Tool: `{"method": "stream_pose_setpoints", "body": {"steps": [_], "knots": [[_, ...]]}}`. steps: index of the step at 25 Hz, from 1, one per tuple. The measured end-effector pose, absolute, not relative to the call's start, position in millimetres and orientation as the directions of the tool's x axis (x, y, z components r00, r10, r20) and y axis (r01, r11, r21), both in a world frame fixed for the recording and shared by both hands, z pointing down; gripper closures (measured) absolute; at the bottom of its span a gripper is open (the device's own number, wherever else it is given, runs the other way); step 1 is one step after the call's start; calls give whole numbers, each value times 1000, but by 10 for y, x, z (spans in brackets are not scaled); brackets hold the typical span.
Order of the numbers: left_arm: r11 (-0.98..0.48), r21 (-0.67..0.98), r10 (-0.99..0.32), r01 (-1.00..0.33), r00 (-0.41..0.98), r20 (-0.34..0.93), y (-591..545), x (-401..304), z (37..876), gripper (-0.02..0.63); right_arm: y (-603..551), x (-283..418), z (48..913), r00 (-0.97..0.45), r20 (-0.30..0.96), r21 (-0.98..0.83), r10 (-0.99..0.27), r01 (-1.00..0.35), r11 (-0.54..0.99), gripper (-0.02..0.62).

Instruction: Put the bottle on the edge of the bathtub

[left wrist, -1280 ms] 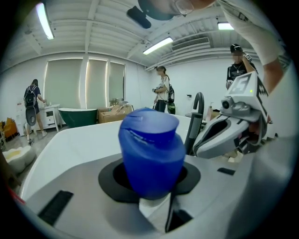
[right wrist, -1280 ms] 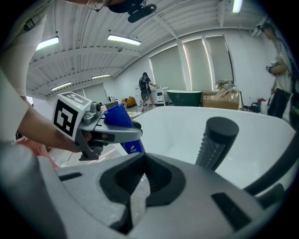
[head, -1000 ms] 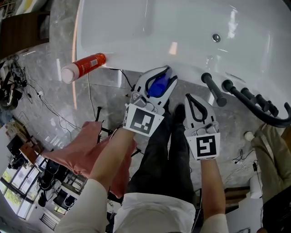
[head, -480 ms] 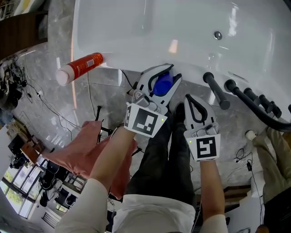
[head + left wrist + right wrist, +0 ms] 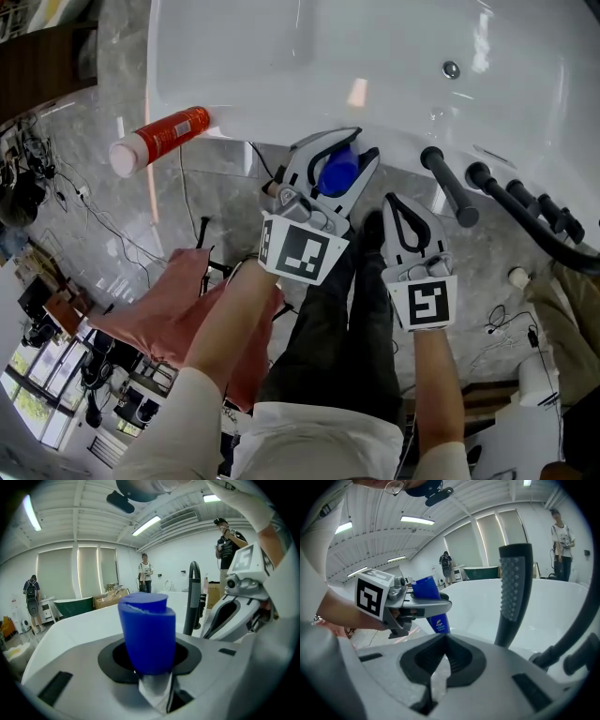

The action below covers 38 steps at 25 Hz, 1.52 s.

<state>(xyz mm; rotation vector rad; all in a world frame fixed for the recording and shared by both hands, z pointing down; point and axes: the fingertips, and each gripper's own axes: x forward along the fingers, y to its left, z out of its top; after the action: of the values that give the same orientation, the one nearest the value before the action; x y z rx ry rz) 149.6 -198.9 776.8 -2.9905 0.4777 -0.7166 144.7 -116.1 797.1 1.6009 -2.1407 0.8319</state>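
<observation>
A blue bottle [image 5: 336,171] stands upright between the jaws of my left gripper [image 5: 339,150], which is shut on it just over the near rim of the white bathtub [image 5: 253,117]. In the left gripper view the bottle [image 5: 146,632] fills the middle, with the tub's white edge [image 5: 70,625] below and behind it. My right gripper [image 5: 401,202] hangs beside it to the right, shut and holding nothing. From the right gripper view, the left gripper [image 5: 423,605] and the blue bottle [image 5: 431,597] show at the left above the tub.
A red bottle with a white cap [image 5: 159,139] lies on its side on the tub's left corner. Black tap handles and a hose [image 5: 450,187] stand on the rim to the right. Cables and a pink cloth [image 5: 169,300] lie on the marble floor.
My left gripper has edged forward and slightly right with the blue bottle, closer over the tub rim. The right gripper has hardly moved.
</observation>
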Motion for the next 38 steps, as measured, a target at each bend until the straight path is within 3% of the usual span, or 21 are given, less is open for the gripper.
{"method": "stream_pose_setpoints", "body": {"steps": [19,30,38], "knots": [[-941,-82,-330,-329,834,442,-2044,1395,7807,341,-1115,1409,7941,-310,584,-256,-750,-947,192,594],[-920,-85,-374,-382,796,475,-1900,1038,7568,321,-1083,1377,7658,-327,591,-205,-737,-945,255,594],[-862,-43,-467,-506,757,457,-1731,654,6747,321,-978,1315,6959,-333,598,-127,-729,-938,324,594]]}}
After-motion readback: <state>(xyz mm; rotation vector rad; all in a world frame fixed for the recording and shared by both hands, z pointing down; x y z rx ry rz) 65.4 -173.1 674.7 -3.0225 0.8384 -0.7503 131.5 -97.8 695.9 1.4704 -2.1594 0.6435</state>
